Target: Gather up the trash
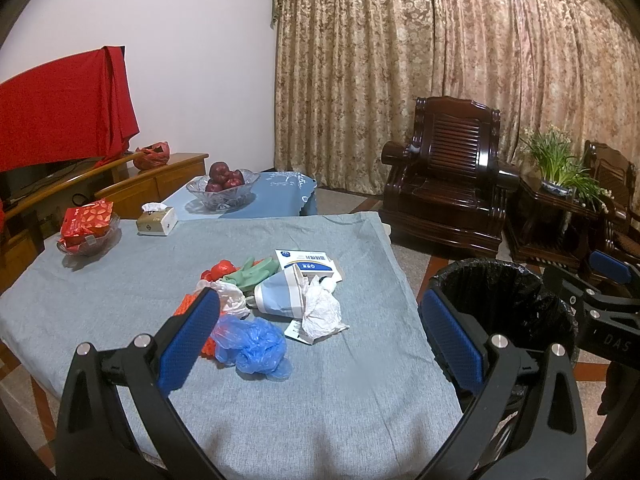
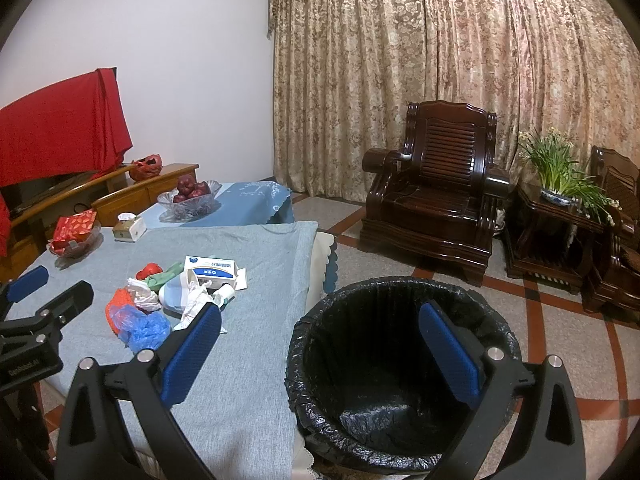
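A heap of trash lies mid-table on the grey cloth (image 1: 120,288): a blue plastic bag (image 1: 256,346), crumpled white paper (image 1: 322,312), a white-and-blue box (image 1: 312,264), a green glove (image 1: 252,272), red scraps (image 1: 218,270). The heap also shows in the right wrist view, with the blue bag (image 2: 140,326) and box (image 2: 212,270). My left gripper (image 1: 320,332) is open and empty, just short of the heap. My right gripper (image 2: 320,344) is open and empty above the black-lined trash bin (image 2: 400,440), which stands on the floor to the right of the table (image 1: 504,292).
A tissue box (image 1: 157,220), a bowl with a red packet (image 1: 88,232) and a glass fruit bowl of apples (image 1: 224,188) stand at the table's far side. A dark wooden armchair (image 1: 448,184) and a side table with a plant (image 1: 556,176) are beyond the bin.
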`<state>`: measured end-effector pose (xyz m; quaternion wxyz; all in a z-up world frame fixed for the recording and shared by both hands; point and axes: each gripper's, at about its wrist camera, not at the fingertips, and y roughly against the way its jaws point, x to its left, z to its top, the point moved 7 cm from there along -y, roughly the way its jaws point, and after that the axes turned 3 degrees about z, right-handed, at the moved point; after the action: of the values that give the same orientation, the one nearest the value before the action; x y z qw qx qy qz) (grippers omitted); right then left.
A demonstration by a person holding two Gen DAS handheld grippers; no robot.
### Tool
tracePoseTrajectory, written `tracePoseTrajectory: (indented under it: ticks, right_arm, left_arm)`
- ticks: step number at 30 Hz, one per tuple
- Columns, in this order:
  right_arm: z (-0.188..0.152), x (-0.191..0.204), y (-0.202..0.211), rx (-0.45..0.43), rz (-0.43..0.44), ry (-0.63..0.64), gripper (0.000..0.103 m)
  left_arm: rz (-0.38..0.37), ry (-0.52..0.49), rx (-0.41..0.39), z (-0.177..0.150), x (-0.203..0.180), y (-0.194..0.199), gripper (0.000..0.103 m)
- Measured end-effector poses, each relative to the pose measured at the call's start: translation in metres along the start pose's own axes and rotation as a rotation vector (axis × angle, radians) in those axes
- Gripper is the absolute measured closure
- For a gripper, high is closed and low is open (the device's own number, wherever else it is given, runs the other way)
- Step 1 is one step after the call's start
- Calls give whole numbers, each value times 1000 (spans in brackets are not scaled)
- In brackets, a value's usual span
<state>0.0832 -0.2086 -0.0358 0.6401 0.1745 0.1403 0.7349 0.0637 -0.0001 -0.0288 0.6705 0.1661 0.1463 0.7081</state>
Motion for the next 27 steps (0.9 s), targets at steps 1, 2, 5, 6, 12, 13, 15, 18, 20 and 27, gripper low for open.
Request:
tracePoseTrajectory:
  ticks: [1, 2, 5, 6, 12, 13, 15, 18, 20, 27]
  right_arm:
    - [0, 0, 0, 0, 0, 0, 6]
    - [0, 0, 0, 0, -1, 0, 6]
    - [0, 0, 0, 1, -1, 1, 6]
    - [0, 0, 0, 0, -1, 1, 6]
    - [1, 0, 0, 1, -2, 1, 6]
    - [1, 0, 0, 1, -1, 0, 6]
    - [1, 0, 0, 0, -1, 1, 6]
    - [1, 0, 0, 1, -1, 1, 6]
    - [2, 0, 0, 1, -1, 1, 6]
    - [2, 1, 0, 1, -1, 1, 6]
  left_arm:
    - [0, 0, 0, 0, 0, 0, 5]
    - [0, 0, 0, 0, 0, 0, 5]
    - [0, 0, 1, 0, 0, 0, 5]
    - [0, 0, 1, 0, 0, 0, 5]
    - [0, -1, 1, 0, -1, 2, 5]
    - [-1, -1, 1, 0, -1, 2, 5]
    - [-1, -1, 1, 0, -2, 3, 5]
    - [0, 0, 2, 0, -2, 2, 5]
    - [0, 0, 1, 0, -2, 3, 5]
    - [0, 0, 2, 0, -2, 3, 5]
